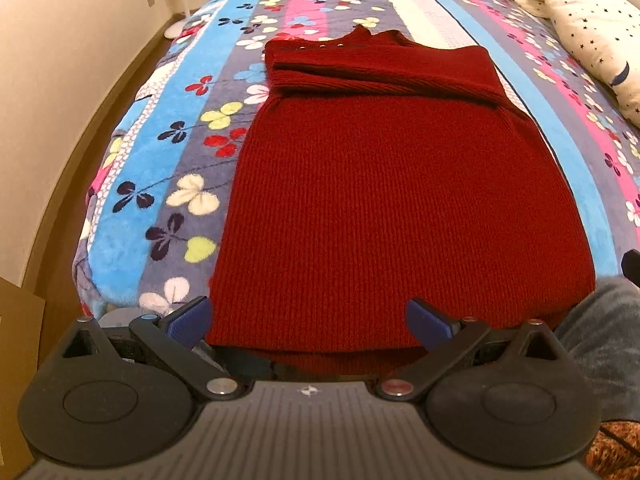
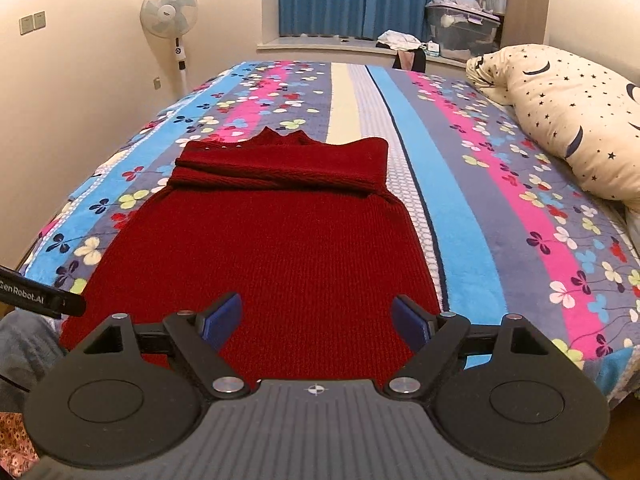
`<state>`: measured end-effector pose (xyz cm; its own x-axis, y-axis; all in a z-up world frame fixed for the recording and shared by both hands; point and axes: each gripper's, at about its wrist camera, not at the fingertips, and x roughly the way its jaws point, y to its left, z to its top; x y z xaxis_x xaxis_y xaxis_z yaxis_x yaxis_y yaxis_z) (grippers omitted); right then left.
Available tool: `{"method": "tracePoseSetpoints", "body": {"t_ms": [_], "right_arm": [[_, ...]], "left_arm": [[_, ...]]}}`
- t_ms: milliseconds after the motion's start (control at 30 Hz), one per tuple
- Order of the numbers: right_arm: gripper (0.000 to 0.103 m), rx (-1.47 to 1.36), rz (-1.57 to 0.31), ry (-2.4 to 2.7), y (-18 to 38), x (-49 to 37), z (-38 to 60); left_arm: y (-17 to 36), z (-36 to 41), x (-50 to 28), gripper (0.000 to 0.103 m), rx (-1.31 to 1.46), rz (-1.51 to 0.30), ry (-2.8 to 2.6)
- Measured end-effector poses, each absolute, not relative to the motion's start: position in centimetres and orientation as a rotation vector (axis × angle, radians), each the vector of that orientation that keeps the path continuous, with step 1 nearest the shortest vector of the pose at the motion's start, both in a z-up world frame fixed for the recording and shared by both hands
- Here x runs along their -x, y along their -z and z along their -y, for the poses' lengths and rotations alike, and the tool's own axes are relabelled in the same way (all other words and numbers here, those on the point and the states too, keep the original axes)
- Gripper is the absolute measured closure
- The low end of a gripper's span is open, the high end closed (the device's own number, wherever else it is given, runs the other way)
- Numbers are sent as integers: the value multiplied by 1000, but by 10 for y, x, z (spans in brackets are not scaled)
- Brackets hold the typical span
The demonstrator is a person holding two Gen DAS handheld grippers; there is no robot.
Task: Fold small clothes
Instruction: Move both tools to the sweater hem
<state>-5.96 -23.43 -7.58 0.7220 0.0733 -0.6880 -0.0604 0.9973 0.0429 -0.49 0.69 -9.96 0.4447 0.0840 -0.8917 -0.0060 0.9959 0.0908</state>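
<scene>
A dark red knit sweater (image 1: pixel 400 200) lies flat on the bed, its sleeves folded across the chest at the far end. It also shows in the right wrist view (image 2: pixel 272 248). My left gripper (image 1: pixel 308 320) is open, its blue pads spread wide over the left part of the sweater's near hem, holding nothing. My right gripper (image 2: pixel 318 320) is open over the right part of the near hem, holding nothing. The left gripper's black body (image 2: pixel 44 300) shows at the left edge of the right wrist view.
The bed has a striped floral blanket (image 2: pixel 500 208). A cream star-print pillow (image 2: pixel 568 120) lies at the right. A standing fan (image 2: pixel 170 16) is by the left wall. Storage boxes (image 2: pixel 460 28) sit on the window ledge. The person's knee (image 1: pixel 604 328) is at the right.
</scene>
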Motion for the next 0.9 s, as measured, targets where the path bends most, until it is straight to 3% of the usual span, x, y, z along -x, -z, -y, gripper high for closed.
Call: {"method": "tracePoseSetpoints", "body": {"t_ms": [900], "right_arm": [[18, -3, -791, -87, 78, 62, 226]], "left_arm": [[104, -8, 6, 0, -78, -1122, -38]]}}
